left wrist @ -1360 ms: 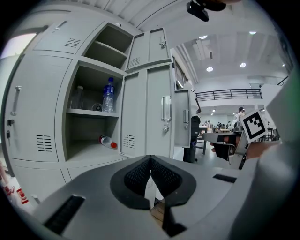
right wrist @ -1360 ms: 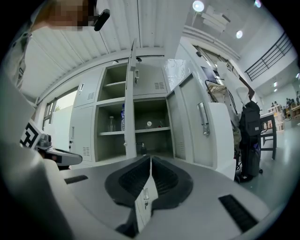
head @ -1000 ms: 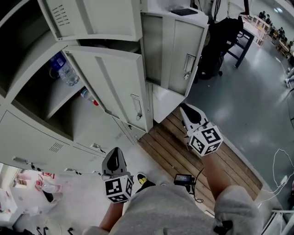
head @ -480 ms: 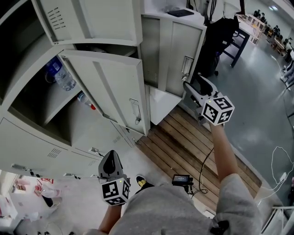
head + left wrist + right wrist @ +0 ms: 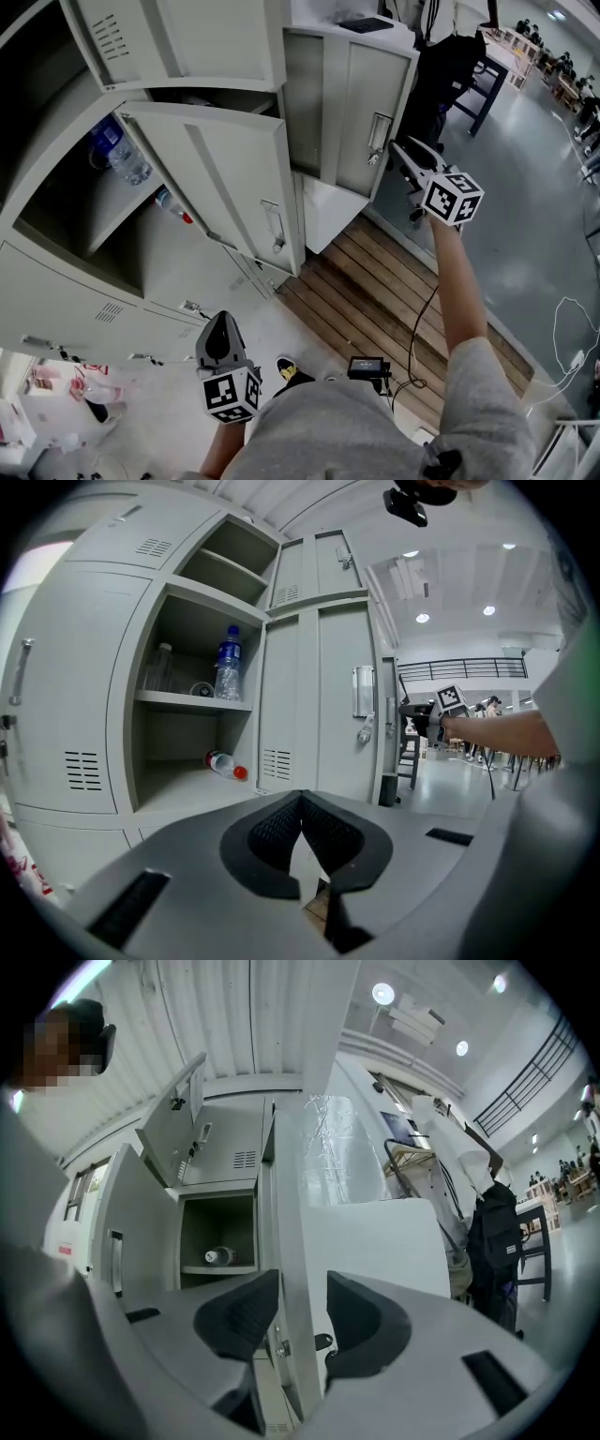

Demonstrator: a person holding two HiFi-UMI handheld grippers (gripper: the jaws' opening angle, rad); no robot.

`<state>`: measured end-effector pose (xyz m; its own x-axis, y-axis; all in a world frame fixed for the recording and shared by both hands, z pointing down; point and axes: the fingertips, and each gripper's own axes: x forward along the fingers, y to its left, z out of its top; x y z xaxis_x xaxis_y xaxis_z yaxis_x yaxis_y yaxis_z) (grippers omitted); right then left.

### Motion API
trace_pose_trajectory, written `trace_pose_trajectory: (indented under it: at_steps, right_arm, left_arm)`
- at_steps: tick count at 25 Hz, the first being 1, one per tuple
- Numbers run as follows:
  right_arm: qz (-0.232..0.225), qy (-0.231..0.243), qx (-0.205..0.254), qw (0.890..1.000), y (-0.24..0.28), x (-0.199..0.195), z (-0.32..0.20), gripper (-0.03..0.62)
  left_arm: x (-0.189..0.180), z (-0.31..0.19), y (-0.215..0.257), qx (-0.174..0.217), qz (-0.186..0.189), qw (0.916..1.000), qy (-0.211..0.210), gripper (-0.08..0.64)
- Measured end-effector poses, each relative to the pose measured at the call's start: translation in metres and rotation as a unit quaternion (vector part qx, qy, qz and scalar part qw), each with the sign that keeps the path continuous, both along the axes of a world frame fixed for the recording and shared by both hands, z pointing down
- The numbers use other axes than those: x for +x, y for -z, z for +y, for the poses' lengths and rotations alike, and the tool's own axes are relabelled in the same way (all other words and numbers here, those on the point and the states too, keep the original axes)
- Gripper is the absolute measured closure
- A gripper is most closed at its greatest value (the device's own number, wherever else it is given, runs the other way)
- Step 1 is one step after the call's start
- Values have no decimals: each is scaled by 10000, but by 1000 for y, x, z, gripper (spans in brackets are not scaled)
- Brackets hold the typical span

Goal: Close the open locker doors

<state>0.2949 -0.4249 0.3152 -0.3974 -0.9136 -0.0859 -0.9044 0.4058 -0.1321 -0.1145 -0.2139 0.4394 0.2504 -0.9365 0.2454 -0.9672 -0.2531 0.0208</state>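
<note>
Grey lockers fill the head view's left. A large middle door [image 5: 234, 169] swings wide open, another door [image 5: 187, 37] above it is open, and a narrower right-hand door [image 5: 375, 112] stands ajar. My right gripper [image 5: 401, 153] is raised to that right door's free edge, beside its handle [image 5: 380, 131]. In the right gripper view the door edge [image 5: 295, 1241] runs between the jaws of my right gripper [image 5: 302, 1307]; they are closing, and the pads do not press. My left gripper [image 5: 220, 336] hangs low. Seen in its own view, the left gripper [image 5: 301, 799] is shut and holds nothing.
An upright water bottle [image 5: 117, 150] and a lying red-capped bottle [image 5: 176, 204] sit in the open compartment. Wooden boards [image 5: 375, 281] cover the floor before the lockers, with a small cabled device [image 5: 366, 366] on them. A black bag [image 5: 450, 84] hangs behind the right door.
My right gripper rose from low over the wooden boards up to the right door's edge, and its jaws went from shut to open. The left gripper sank slightly.
</note>
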Motion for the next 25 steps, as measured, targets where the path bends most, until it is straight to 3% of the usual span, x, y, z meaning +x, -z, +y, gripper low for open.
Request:
trace_pose_trajectory:
  at_steps: [5,25]
  right_arm:
    - [-91,68,53,9999,3,-2,0,429]
    - [243,355,250,9988,6,-38,30,477]
  left_arm:
    - [-4,1,1,17,-5,10000,64,554]
    - [1,6,2,7,-35,10000,-25,554]
